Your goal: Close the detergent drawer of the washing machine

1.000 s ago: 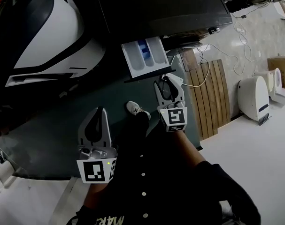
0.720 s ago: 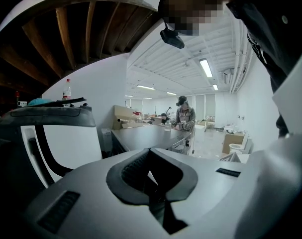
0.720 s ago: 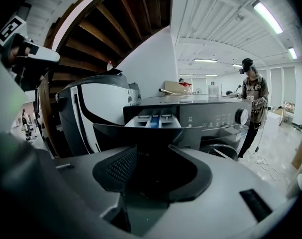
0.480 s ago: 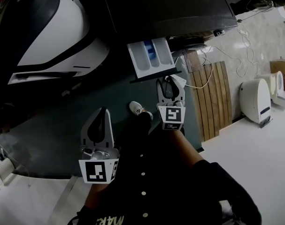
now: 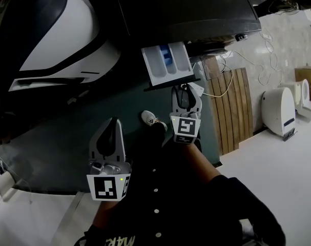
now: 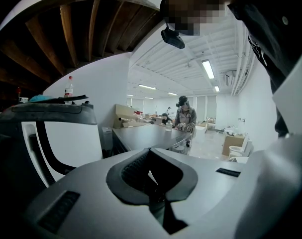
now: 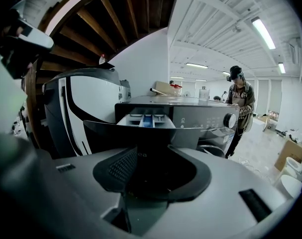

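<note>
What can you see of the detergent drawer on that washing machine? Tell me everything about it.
The detergent drawer is pulled well out of the dark washing machine. It looks like a pale grey plastic tray split into side-by-side compartments, with a blue insert in the middle one, and it ends in a dark front panel. It sits level. The right gripper, jaws shut, is right at that panel's outer face; actual contact cannot be confirmed.
</note>
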